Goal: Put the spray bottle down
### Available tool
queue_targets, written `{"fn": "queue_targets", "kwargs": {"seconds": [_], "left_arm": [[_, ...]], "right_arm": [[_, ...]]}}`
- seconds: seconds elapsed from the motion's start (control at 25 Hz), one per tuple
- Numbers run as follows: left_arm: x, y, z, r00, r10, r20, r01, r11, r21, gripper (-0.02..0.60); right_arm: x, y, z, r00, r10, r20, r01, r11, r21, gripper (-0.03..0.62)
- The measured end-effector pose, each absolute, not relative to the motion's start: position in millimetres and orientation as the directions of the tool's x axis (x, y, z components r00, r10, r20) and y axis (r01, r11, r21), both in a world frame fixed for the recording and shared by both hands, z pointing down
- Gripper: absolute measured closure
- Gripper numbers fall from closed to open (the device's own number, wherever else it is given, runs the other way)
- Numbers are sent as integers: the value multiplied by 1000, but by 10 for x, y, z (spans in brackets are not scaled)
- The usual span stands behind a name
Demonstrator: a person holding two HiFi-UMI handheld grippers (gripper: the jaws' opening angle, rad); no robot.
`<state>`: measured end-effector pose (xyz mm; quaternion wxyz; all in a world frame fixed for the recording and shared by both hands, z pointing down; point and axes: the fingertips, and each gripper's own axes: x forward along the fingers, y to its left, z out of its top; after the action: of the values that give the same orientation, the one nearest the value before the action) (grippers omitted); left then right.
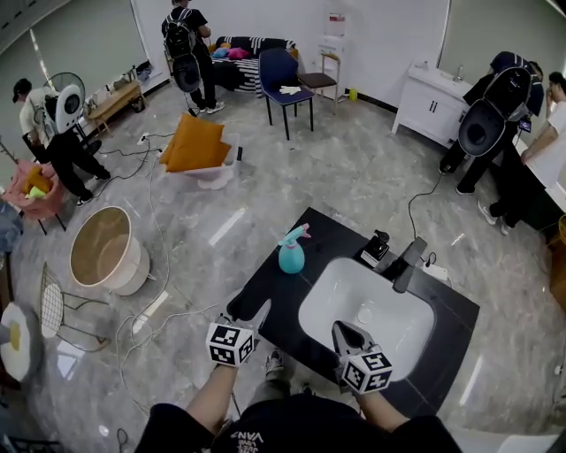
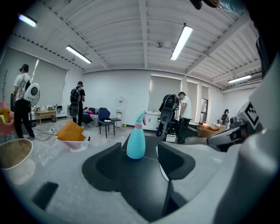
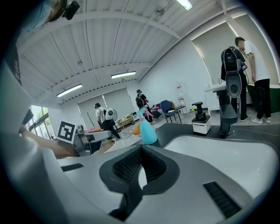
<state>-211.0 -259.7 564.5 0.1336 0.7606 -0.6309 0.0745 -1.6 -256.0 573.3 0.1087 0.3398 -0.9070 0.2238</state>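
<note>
Grey marble floor [image 1: 354,168], white wall [image 1: 389,26], blue chair [image 1: 281,71], white cabinet [image 1: 429,106], ceiling strip lights [image 2: 181,42]

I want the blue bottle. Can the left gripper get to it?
Probably yes: the spray bottle stands upright on the black counter, straight ahead of the left gripper, whose jaws are apart, with nothing in between.

No legible txt or labels.

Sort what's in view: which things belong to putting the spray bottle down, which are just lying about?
Job: spray bottle, upright on black counter; left gripper, open.
Lying about: sink, faucet, soap dispenser, blue chair, orange cushion, round tub.
</note>
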Motion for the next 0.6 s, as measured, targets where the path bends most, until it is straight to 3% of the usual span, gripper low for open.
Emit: {"fn": "queue_targets", "kwargs": {"seconds": [0.6], "left_arm": [[-1835,-1748,5668,150,-949,277,-986,-122,118,569]], "right_arm": [[35,-2200,5781,-790,-511,339,-608,722,-330,595]]}}
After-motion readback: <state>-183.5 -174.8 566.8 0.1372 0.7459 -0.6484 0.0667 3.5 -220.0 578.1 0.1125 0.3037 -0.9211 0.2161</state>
